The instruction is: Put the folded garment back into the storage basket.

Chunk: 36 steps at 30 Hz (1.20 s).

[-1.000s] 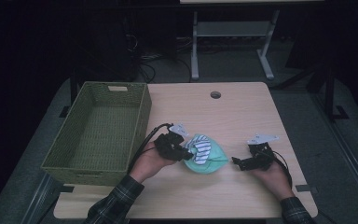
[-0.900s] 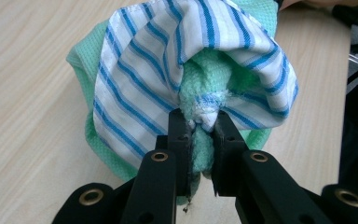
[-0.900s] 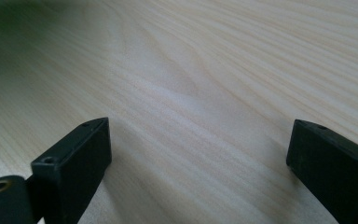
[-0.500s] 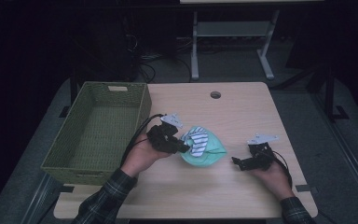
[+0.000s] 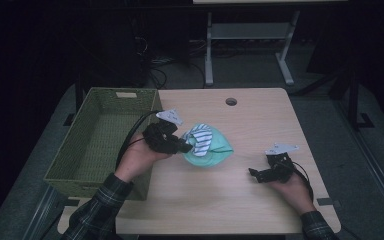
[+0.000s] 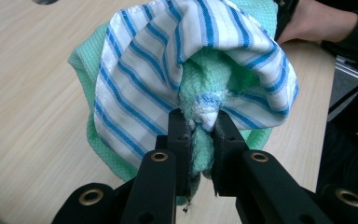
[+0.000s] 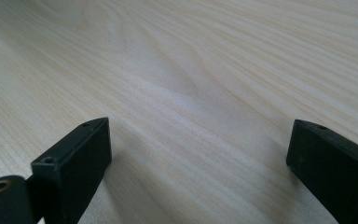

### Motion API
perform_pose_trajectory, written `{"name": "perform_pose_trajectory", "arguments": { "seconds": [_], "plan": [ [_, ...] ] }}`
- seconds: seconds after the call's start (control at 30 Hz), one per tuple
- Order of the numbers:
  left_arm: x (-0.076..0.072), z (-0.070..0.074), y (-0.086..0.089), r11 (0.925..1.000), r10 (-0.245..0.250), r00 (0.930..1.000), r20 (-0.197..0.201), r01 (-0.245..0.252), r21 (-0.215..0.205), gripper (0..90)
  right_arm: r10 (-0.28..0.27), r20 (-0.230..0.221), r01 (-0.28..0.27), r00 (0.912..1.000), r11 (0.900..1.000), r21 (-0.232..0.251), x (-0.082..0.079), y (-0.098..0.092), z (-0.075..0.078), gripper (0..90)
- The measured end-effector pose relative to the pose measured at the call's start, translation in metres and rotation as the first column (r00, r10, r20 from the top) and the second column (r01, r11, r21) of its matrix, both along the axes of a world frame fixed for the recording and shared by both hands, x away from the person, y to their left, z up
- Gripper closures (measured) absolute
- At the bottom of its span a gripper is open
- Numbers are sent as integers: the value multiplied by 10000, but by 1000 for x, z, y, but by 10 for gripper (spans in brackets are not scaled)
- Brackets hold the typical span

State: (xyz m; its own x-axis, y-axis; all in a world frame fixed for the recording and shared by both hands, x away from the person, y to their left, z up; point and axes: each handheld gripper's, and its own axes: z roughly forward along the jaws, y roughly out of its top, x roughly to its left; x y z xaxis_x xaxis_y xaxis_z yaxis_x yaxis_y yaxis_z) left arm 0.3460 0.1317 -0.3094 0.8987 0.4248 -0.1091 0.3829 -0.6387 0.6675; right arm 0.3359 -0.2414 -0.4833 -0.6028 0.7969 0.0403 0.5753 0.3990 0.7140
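Observation:
A bundle of cloths (image 5: 206, 145), a mint-green towel with a blue-and-white striped cloth (image 6: 140, 79) draped over it, hangs above the middle of the wooden table (image 5: 260, 120). My left gripper (image 5: 184, 146) is shut on a bunched edge of the bundle, and in the left gripper view (image 6: 199, 127) its jaws pinch green towel and striped hem together. My right gripper (image 5: 256, 174) rests low on the table at the right, open, and in the right gripper view (image 7: 198, 154) bare wood lies between its jaws.
A green woven basket (image 5: 70, 167) stands at the table's left side, just left of my left hand. A round cable hole (image 5: 231, 101) sits near the table's far edge. A metal stand (image 5: 250, 35) is on the floor beyond.
My left gripper has lifted the cloth bundle off the table and carried it up and toward the basket. The right gripper has stayed where it was.

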Motion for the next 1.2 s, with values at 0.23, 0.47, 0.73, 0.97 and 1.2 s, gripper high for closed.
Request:
{"name": "perform_pose_trajectory", "arguments": {
  "seconds": [0.23, 0.47, 0.73, 0.97, 1.2],
  "plan": [
    [3, 13, 24, 9982, 590, 9978, 317, -588, -89, 798, 1, 1, -1, 10000, 10000, 0, 0, 0, 0, 59],
    [4, 26, 54, 9904, 1380, 9881, 683, -1374, -121, 797, -1, 2, 1, 10000, 10000, -2, 0, 0, 0, 59],
    [4, 32, 95, 9674, 2531, 9630, 920, -2526, -177, 797, -5, 6, 5, 10000, 10000, -4, 0, 0, 0, 60],
    [3, 31, 132, 9339, 3574, 9276, 1083, -3548, -435, 797, -20, 13, 20, 10000, 10000, -10, 0, 0, 0, 60],
    [6, 16, 165, 8890, 4579, 8836, 982, -4554, -480, 796, -27, 13, 27, 10000, 10000, -5, 0, 0, 0, 60]
  ]
}}
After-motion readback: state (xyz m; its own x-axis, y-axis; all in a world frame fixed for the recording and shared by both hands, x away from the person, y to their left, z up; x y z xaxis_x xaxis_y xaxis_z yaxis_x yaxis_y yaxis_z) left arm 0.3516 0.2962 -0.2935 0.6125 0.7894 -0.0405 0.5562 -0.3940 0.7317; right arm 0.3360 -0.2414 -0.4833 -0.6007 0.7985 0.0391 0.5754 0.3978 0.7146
